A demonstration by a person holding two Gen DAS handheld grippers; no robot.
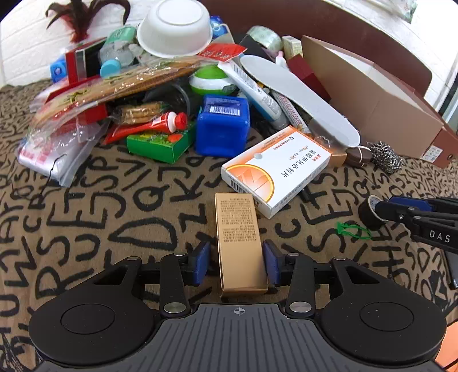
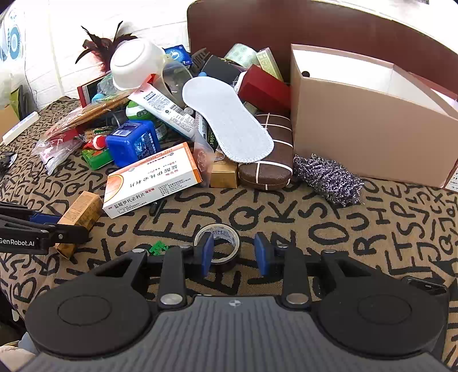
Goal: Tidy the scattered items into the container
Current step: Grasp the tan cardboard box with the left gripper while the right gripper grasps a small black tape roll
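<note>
A slim gold carton lies on the letter-print cloth between my left gripper's open jaws; the right pad is near it, the left pad stands apart. The carton also shows in the right wrist view. My right gripper is open, its left finger set inside a black roll of tape, which also shows in the left wrist view. The tan cardboard container stands at the back right, open at the top. A pile of scattered items lies behind, including an orange-white medicine box.
The pile holds a white insole, a blue tub, a white bowl, a brown case, and a steel scourer. A green clip lies near the tape. A brown headboard is behind.
</note>
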